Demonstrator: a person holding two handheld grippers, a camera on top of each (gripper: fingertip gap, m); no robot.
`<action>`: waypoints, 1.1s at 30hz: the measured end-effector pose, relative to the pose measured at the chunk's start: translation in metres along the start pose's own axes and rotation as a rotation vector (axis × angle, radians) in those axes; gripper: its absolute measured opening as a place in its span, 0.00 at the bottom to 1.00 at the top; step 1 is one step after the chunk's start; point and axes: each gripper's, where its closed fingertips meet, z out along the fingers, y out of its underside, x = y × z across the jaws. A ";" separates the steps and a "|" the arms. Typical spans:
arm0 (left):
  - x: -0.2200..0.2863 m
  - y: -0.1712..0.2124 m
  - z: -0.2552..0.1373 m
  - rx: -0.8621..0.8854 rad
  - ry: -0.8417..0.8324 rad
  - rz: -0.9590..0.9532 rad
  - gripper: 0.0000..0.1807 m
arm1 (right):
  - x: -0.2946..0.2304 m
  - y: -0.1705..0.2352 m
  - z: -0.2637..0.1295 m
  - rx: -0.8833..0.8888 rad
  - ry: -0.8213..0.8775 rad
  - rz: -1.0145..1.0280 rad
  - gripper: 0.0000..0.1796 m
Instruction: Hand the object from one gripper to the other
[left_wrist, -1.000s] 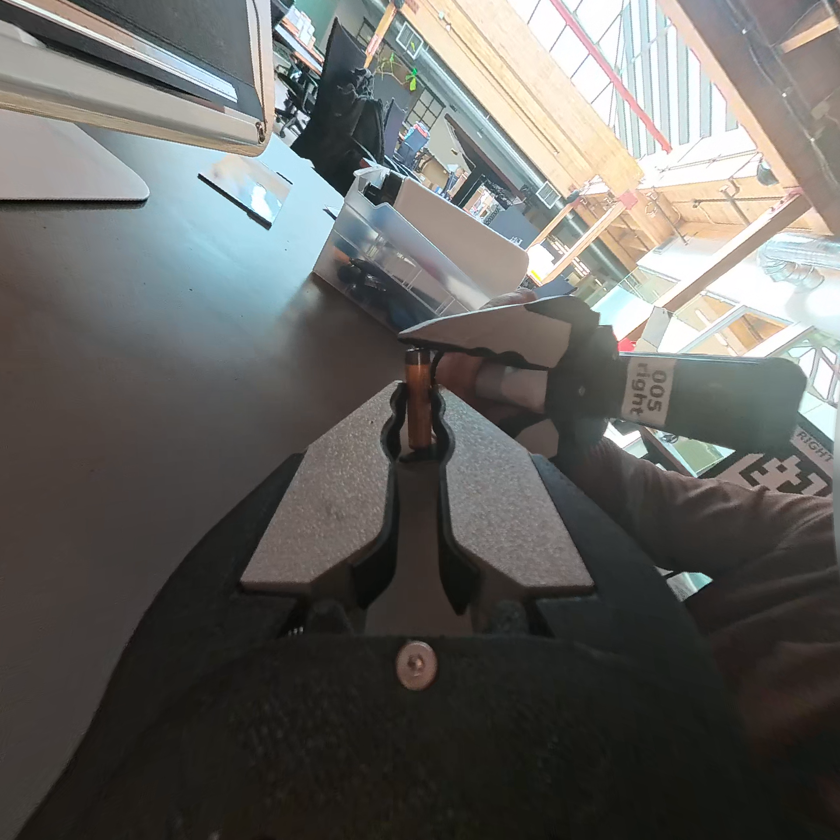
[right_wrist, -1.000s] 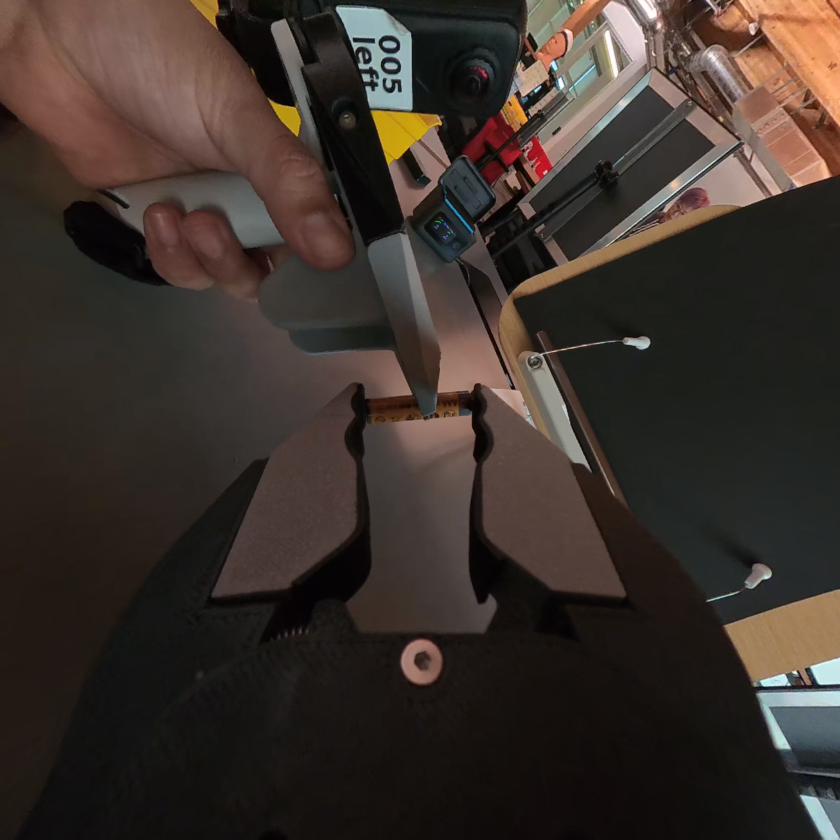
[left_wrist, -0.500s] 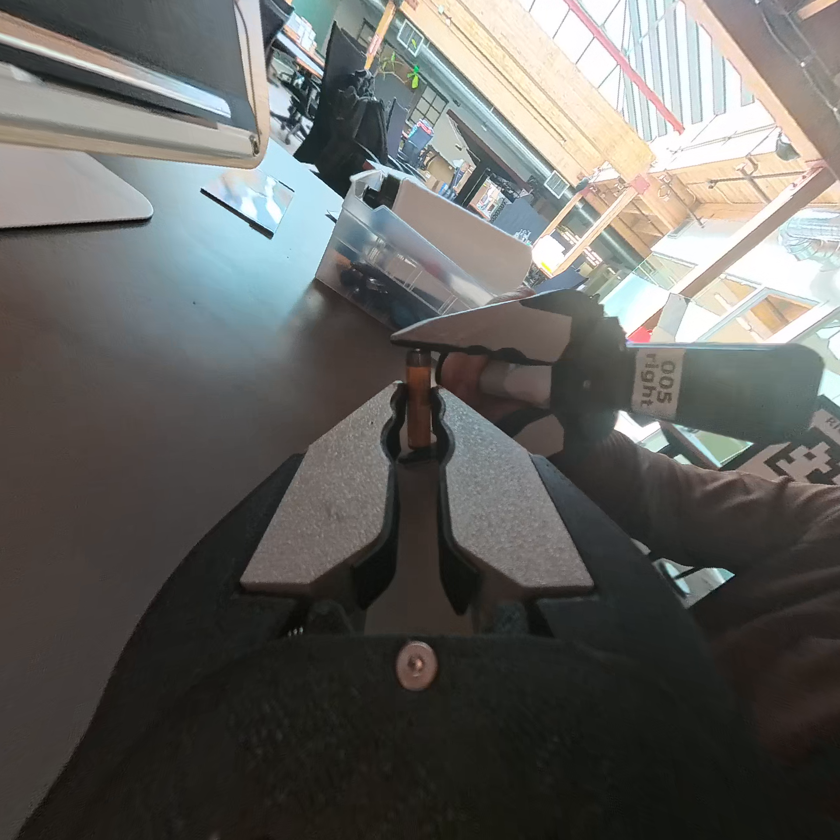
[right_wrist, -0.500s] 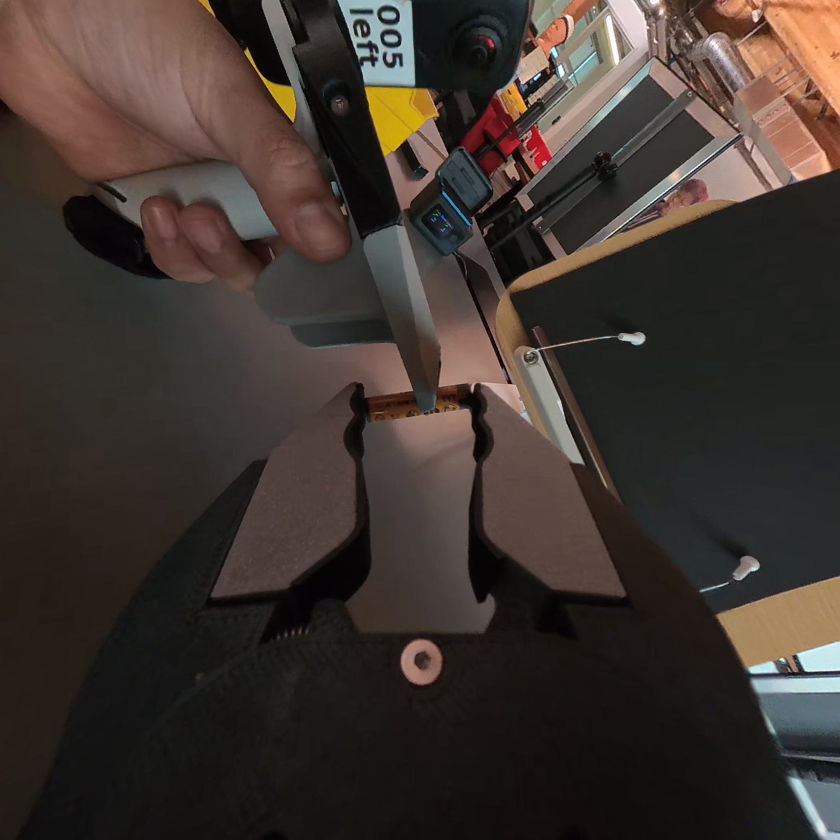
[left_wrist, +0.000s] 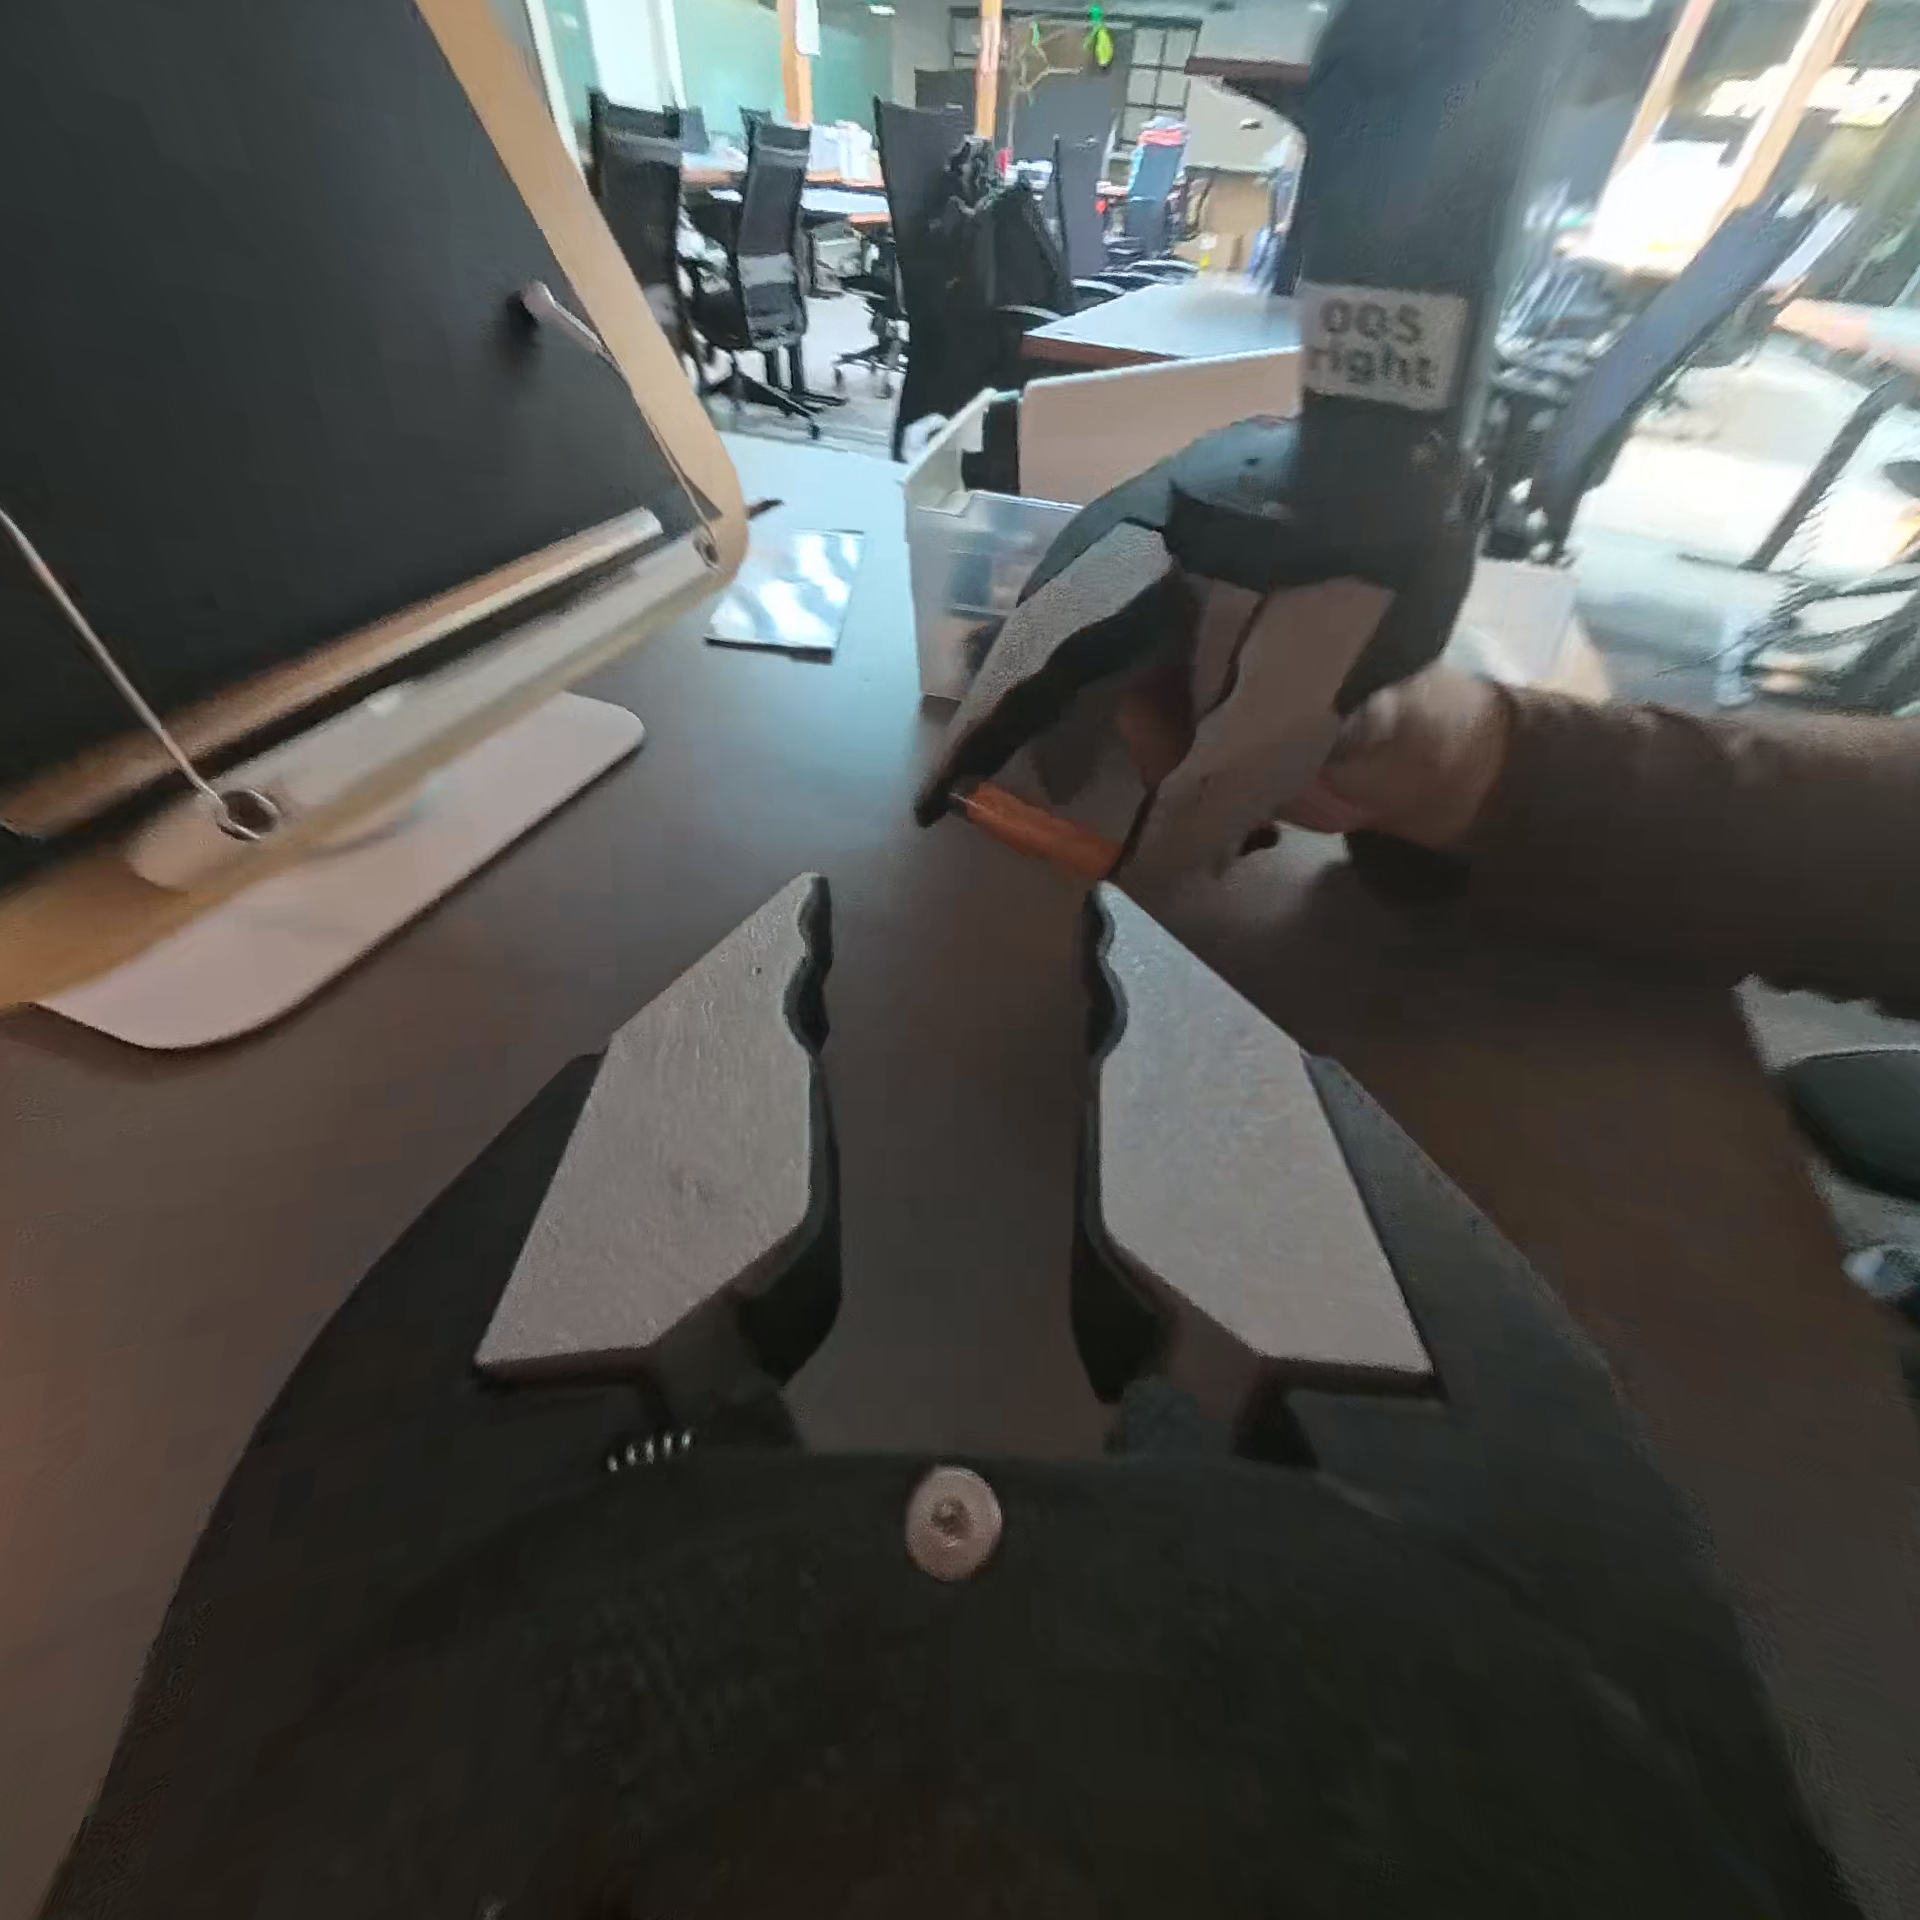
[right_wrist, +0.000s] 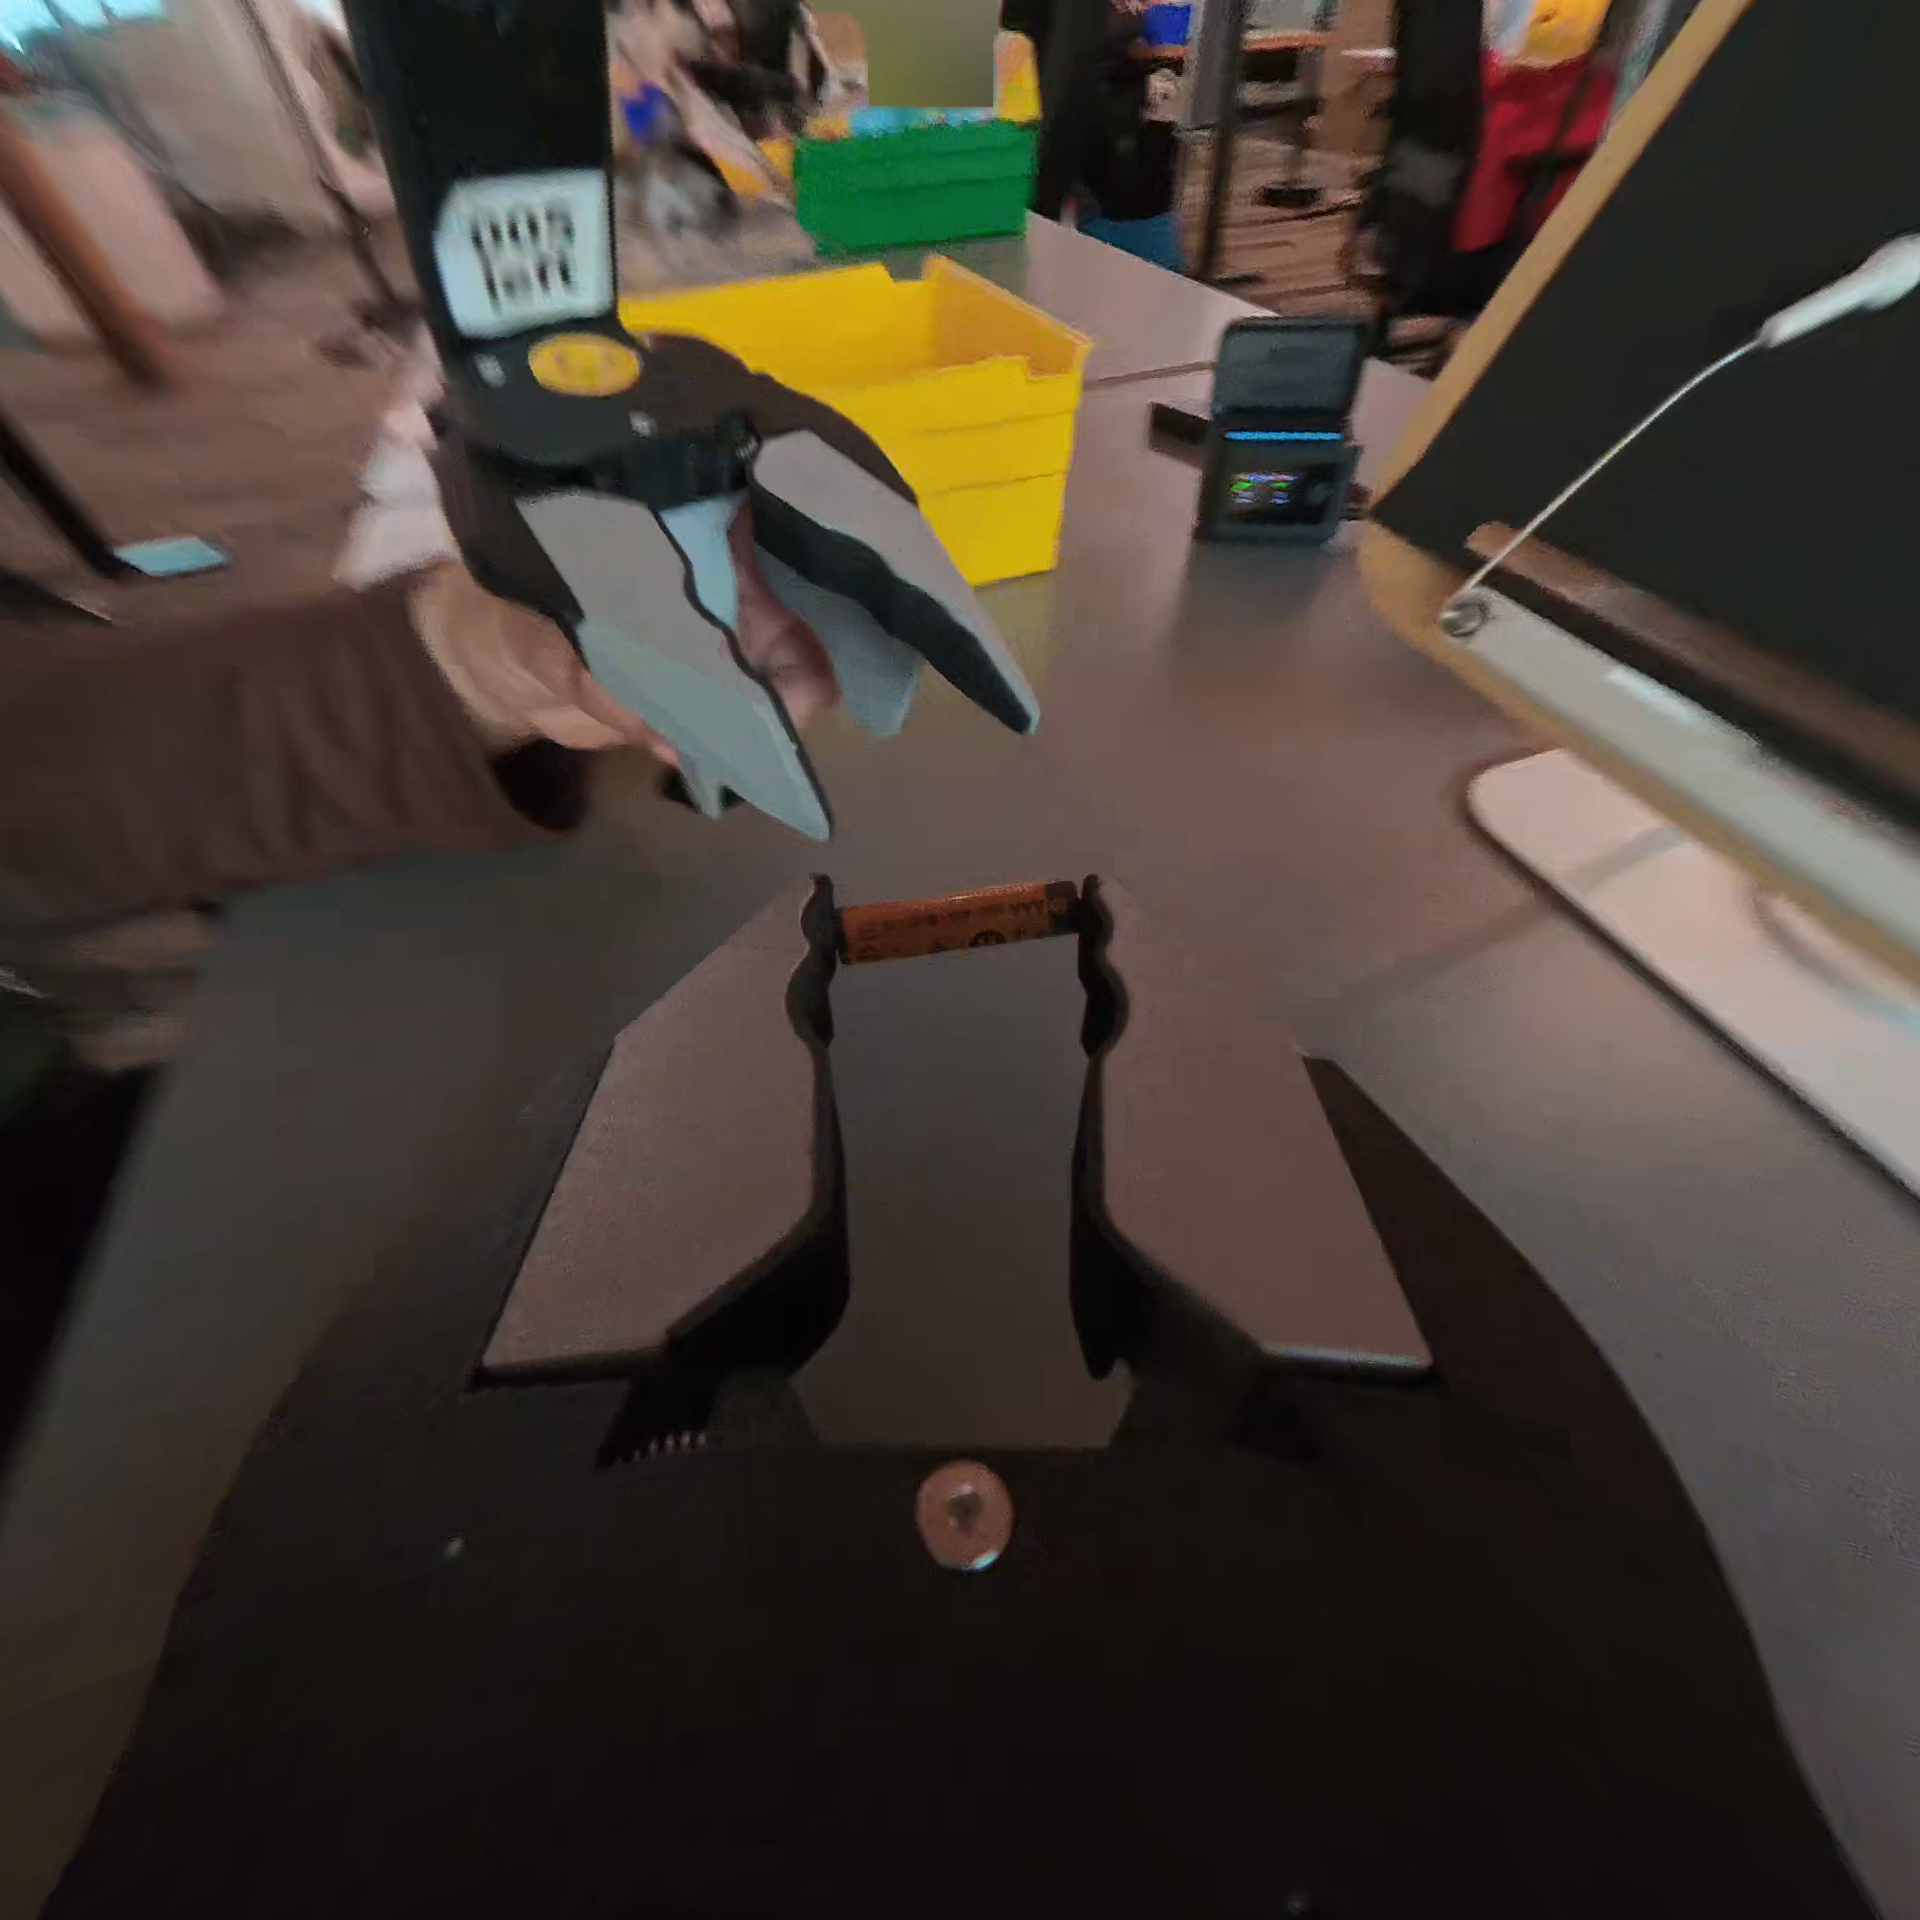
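Observation:
A small copper-coloured battery (right_wrist: 956, 922) lies crosswise between the tips of my right gripper (right_wrist: 956, 925), clamped end to end above the dark table. In the left wrist view the same battery (left_wrist: 1034, 828) shows in the right gripper (left_wrist: 1023, 831), which is held by a hand just ahead and right of my left gripper. My left gripper (left_wrist: 958, 914) is open and empty, its jaws wide apart. It also shows in the right wrist view (right_wrist: 925, 774), up and left of the battery, apart from it.
A monitor on a pale stand (left_wrist: 343, 831) is at the left, seen at the right in the right wrist view (right_wrist: 1704, 790). A clear plastic bin (left_wrist: 971, 582), a yellow bin (right_wrist: 935, 416) and a small black device (right_wrist: 1283, 447) stand farther back on the dark table (left_wrist: 727, 790).
My left gripper has opened and let go of the battery, then drawn back from it. The right gripper now holds the battery alone. Both views have swung round to level.

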 end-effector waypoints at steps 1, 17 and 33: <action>0.001 0.000 -0.001 -0.007 -0.019 0.064 0.24 | -0.004 -0.004 -0.004 0.034 -0.065 0.063 0.25; 0.025 0.012 0.016 -0.083 -0.134 0.565 0.04 | -0.010 -0.008 -0.009 0.103 -0.329 0.473 0.25; 0.024 0.023 0.022 -0.125 0.034 0.086 0.04 | -0.015 -0.004 0.006 0.055 -0.098 0.136 0.13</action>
